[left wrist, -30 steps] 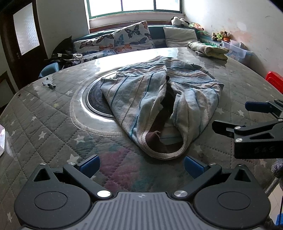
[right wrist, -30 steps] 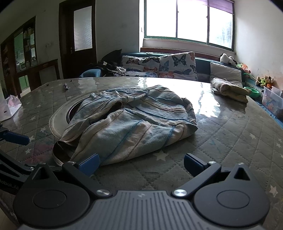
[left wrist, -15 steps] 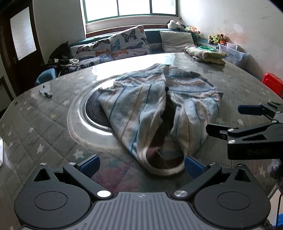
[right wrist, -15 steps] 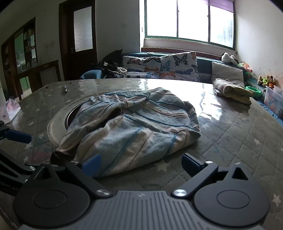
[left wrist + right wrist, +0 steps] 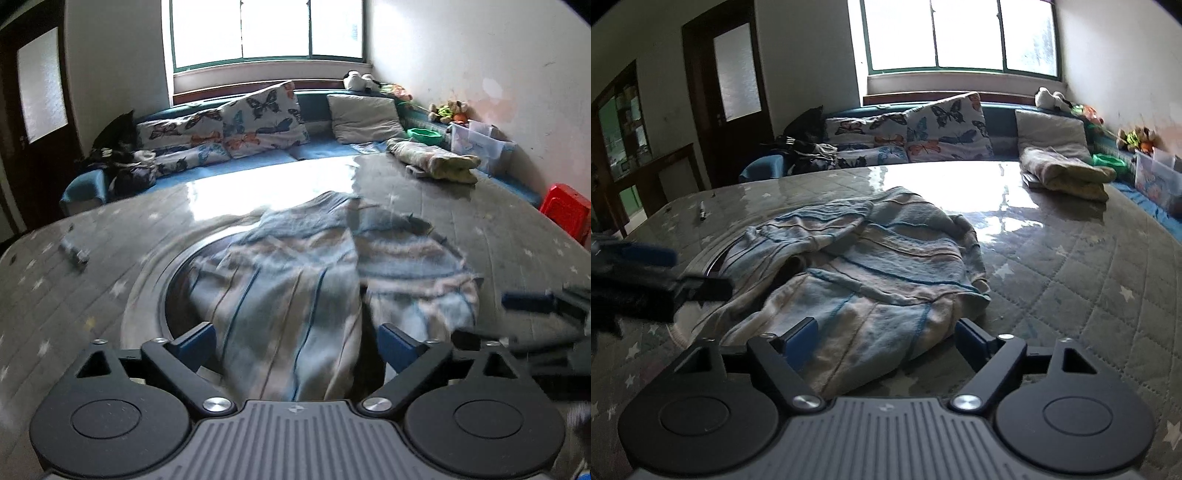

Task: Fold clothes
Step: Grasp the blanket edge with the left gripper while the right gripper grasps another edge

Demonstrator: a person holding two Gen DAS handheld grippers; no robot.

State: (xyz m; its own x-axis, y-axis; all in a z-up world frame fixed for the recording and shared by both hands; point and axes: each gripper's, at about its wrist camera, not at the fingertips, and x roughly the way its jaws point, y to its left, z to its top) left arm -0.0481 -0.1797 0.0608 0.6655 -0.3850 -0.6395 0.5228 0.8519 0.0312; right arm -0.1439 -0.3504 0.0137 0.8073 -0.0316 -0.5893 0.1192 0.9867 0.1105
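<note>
A round table [image 5: 1089,258] with a star-quilted cover under glossy film fills the room before a window seat. A striped blue sweater [image 5: 295,295] lies crumpled at its centre, its near edge between both pairs of blue pads. The left gripper [image 5: 295,345] and right gripper [image 5: 884,338] are closing, pads not yet pressing cloth. No writing is legible.

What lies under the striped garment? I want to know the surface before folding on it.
The striped garment partly covers a round inset ring in the quilted, star-patterned table cover. The rest of the ring, and whatever lies inside the garment's folds, is hidden.
</note>
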